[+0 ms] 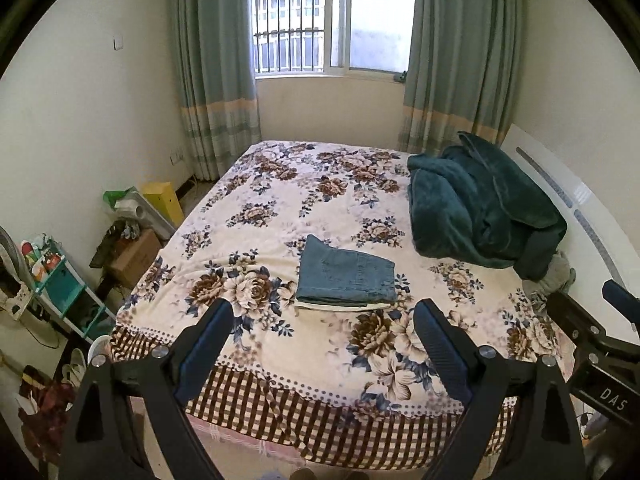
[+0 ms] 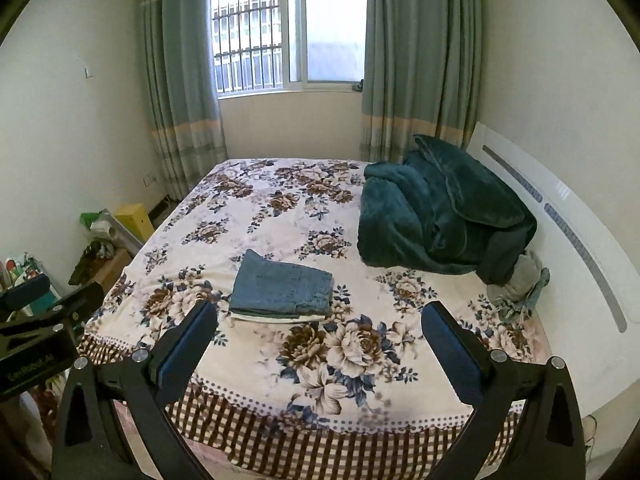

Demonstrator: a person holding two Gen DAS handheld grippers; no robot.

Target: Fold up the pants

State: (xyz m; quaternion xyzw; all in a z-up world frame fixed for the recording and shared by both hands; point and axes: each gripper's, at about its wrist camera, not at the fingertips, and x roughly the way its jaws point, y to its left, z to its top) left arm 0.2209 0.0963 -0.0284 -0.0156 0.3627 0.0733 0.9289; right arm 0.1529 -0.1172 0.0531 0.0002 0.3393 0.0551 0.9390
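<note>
Blue denim pants lie folded in a neat rectangle on the floral bedspread, near the bed's front edge; they also show in the right wrist view. A pale layer shows under the fold's front edge. My left gripper is open and empty, held back above the bed's front edge, just short of the pants. My right gripper is open and empty, likewise back from the bed, with the pants ahead and to its left. Neither gripper touches the pants.
A dark green blanket is heaped at the bed's right by the white headboard, with grey cloth beside it. Boxes, a teal shelf and clutter stand on the floor at left. Curtains and window are behind.
</note>
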